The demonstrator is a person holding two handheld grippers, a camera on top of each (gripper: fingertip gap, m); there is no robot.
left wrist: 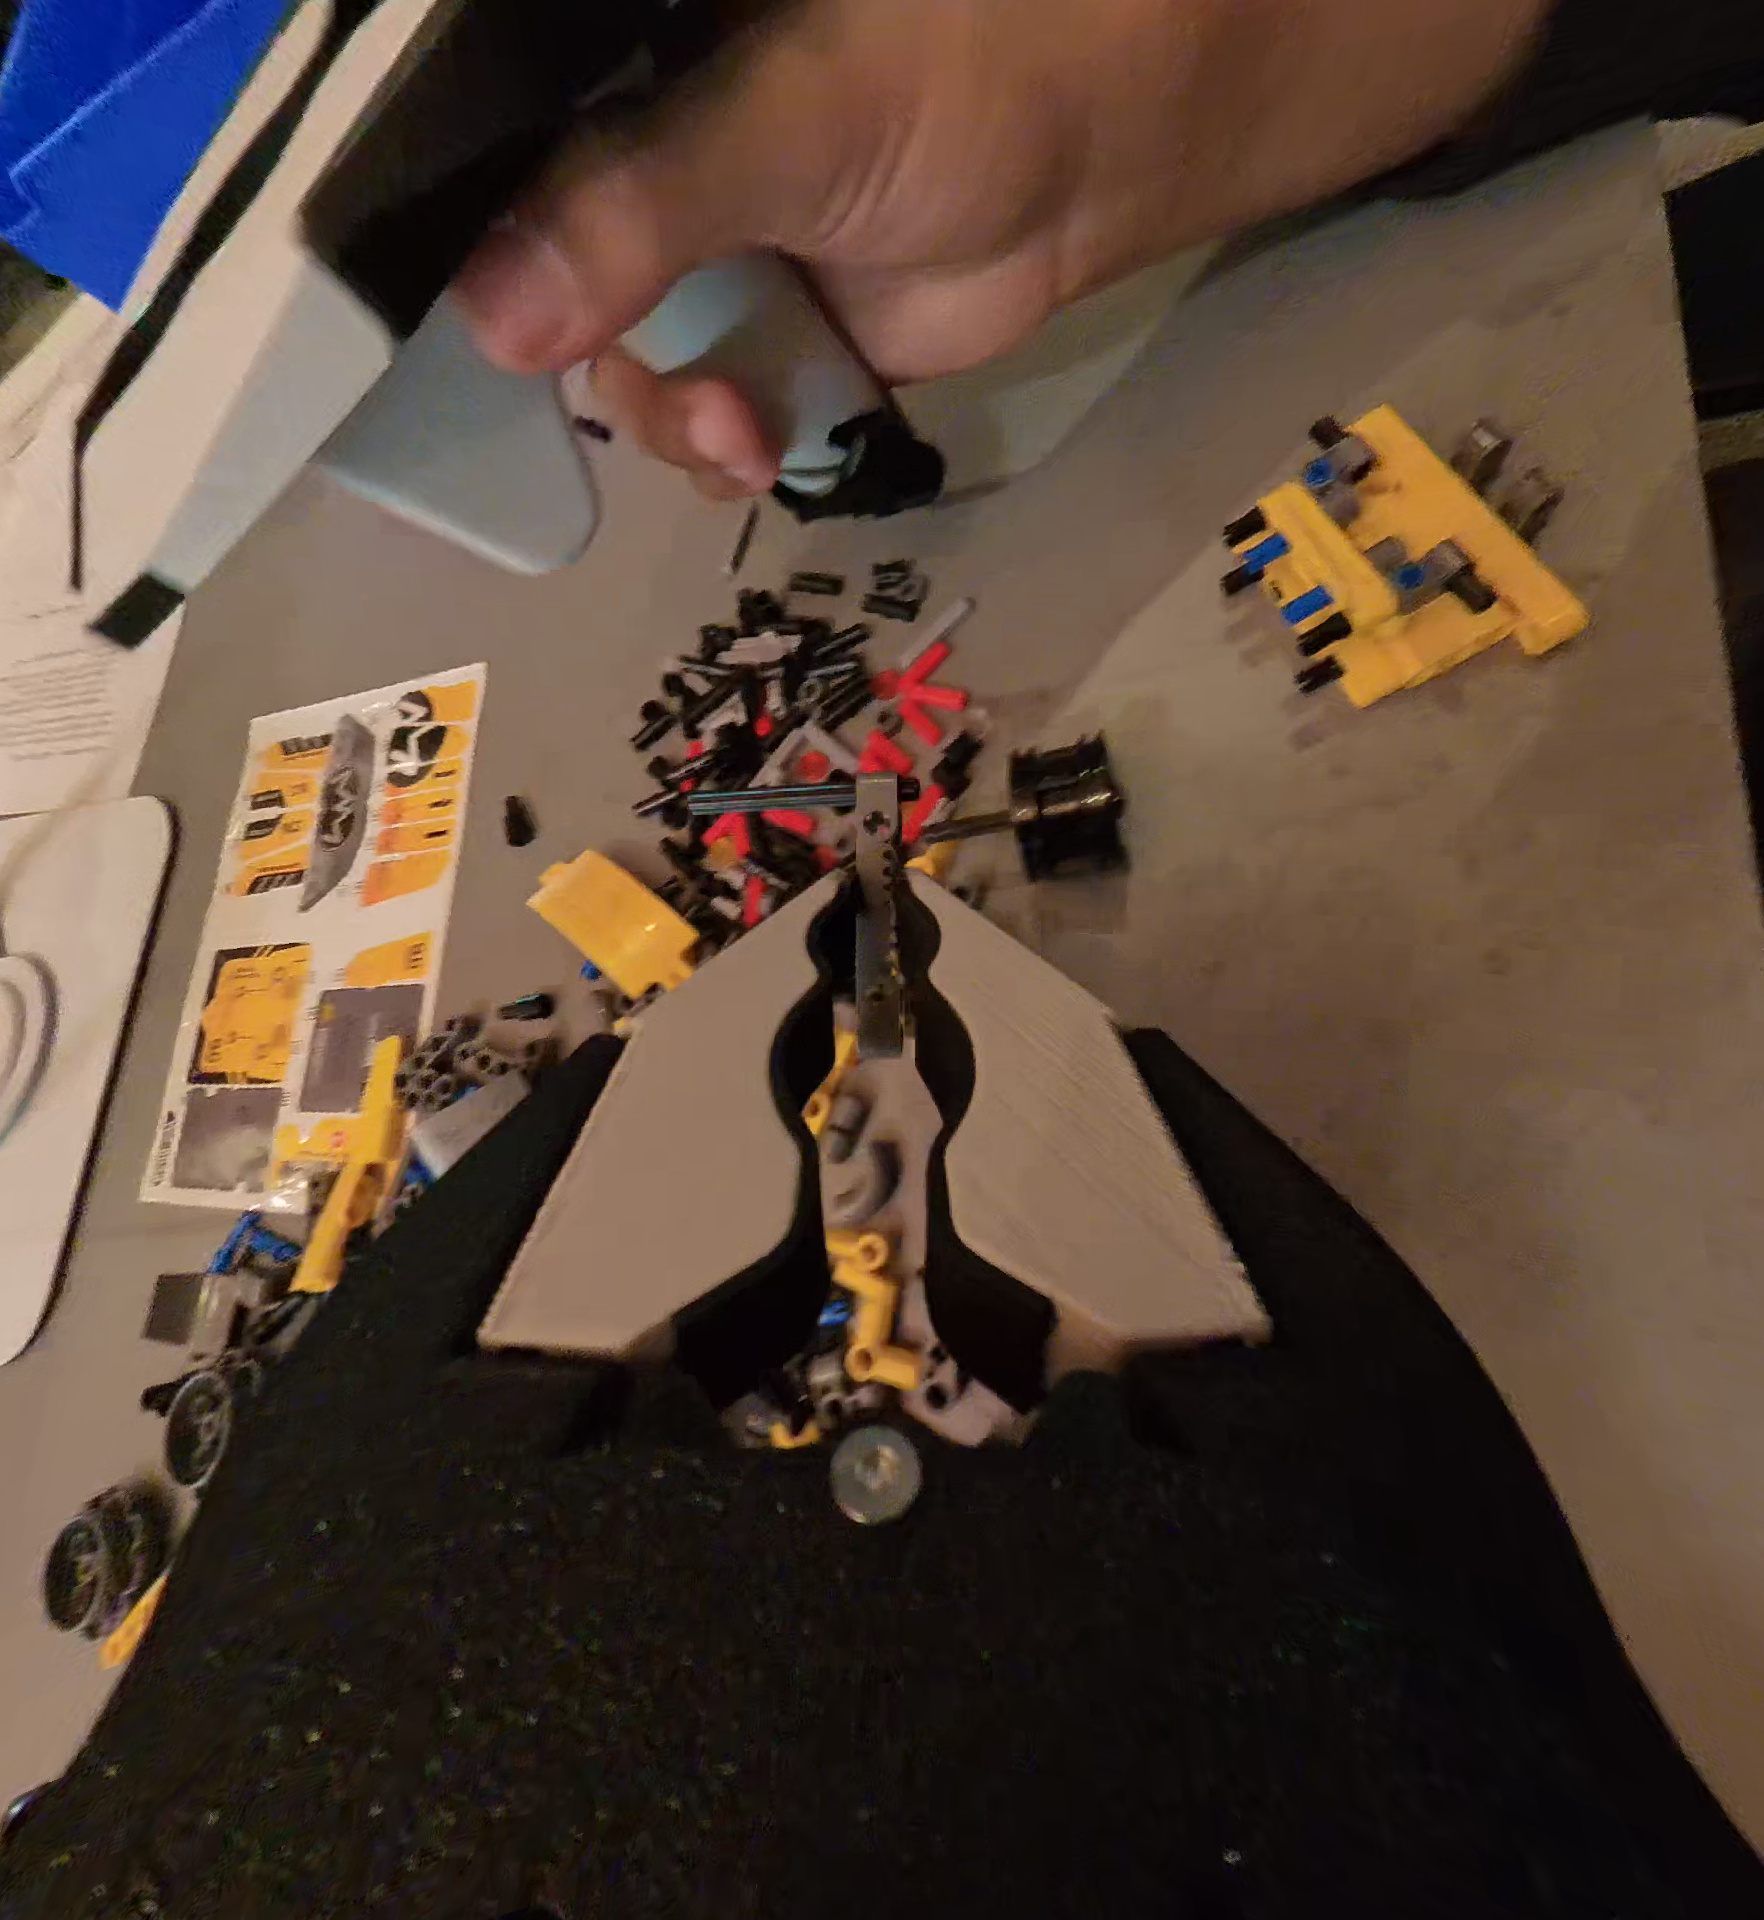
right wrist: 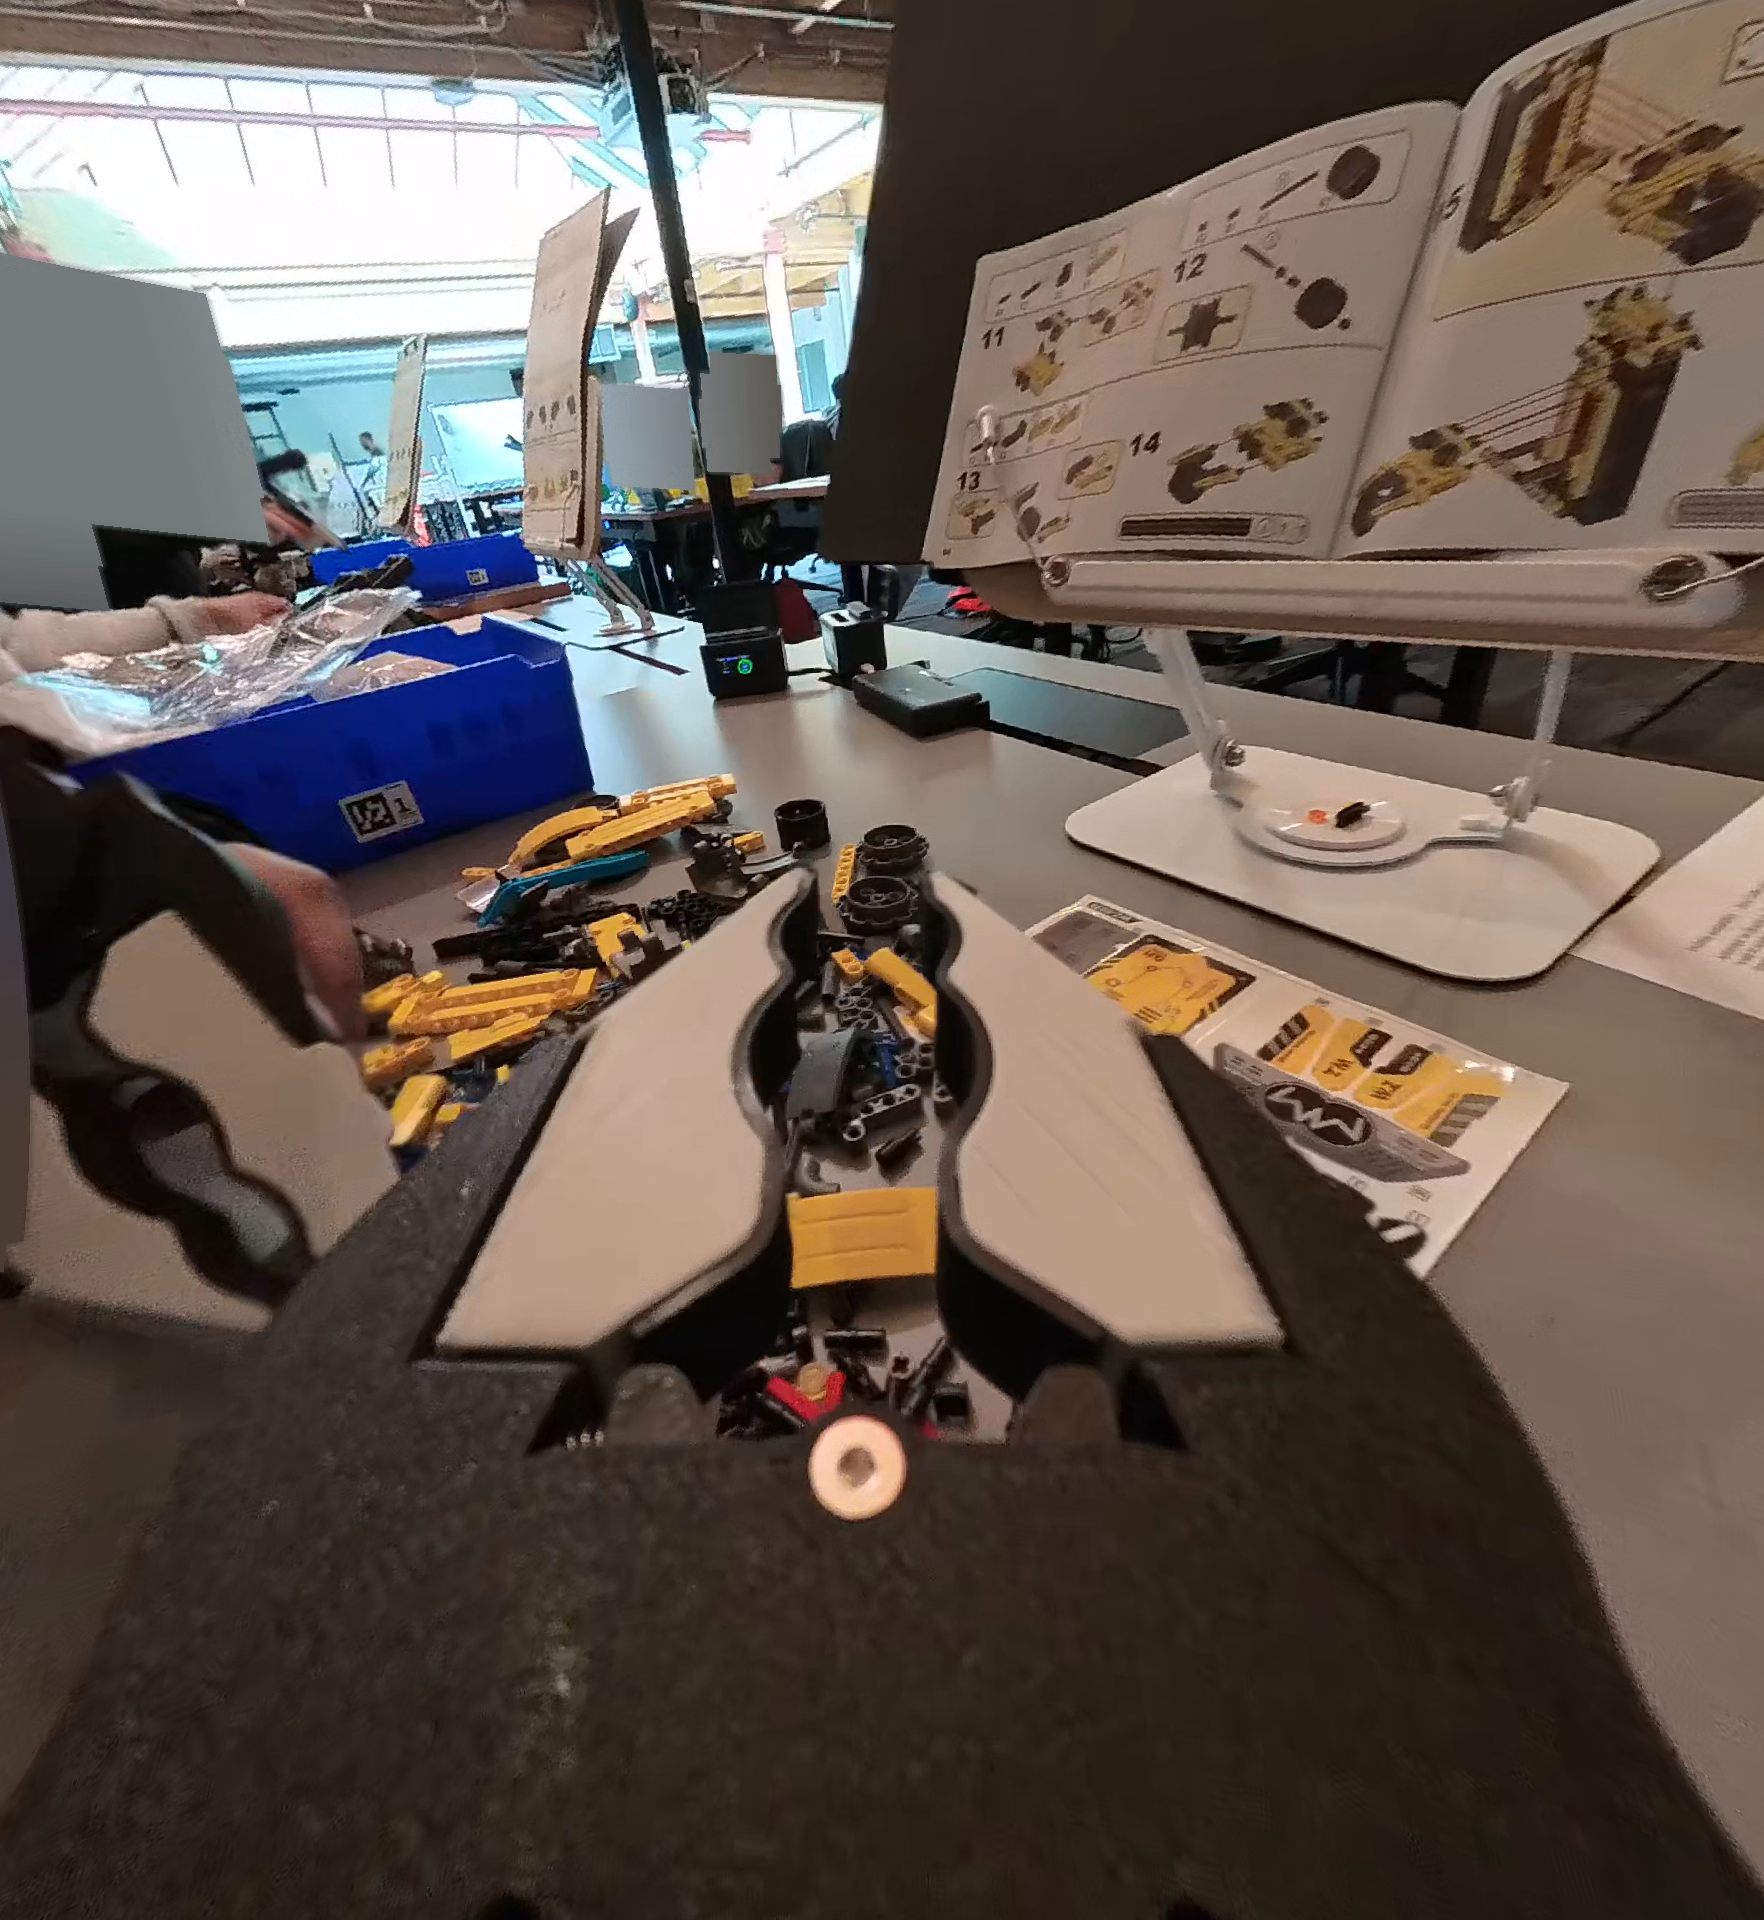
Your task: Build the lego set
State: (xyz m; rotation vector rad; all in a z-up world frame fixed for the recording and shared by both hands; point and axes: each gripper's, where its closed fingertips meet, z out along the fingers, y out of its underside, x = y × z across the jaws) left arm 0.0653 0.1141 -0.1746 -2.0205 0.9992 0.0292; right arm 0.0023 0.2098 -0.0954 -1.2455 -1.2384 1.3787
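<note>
- Left wrist view: the left gripper [left wrist: 873,914] has its fingers pinched tight on a grey perforated beam [left wrist: 878,935], which stands up between the tips with a dark axle [left wrist: 784,798] crossing its top end.
- To my eye that grip sits mid-beam, firm enough as long as it stays square and the axle isn't knocked.
- Just beyond the tips lies a heap of black and red pins [left wrist: 784,727]; a yellow curved piece [left wrist: 613,920] sits just left of the fingers, a black wheel hub [left wrist: 1065,816] just right.
- Farther off right, well apart, a yellow sub-assembly [left wrist: 1397,561] rests on the grey table [left wrist: 1429,1039]; a sticker sheet [left wrist: 327,935] lies to the left.
- A hand [left wrist: 961,208] grips the other tool up top.
- Right wrist view: the right gripper [right wrist: 873,883] hovers with fingers narrowly parted, holding nothing.
- Under it sits a jumble of yellow beams [right wrist: 483,1013] and black wheels [right wrist: 883,899].
- An instruction booklet [right wrist: 1377,343] sits on a white stand [right wrist: 1366,883] to the right, a blue bin [right wrist: 358,758] to the left.
</note>
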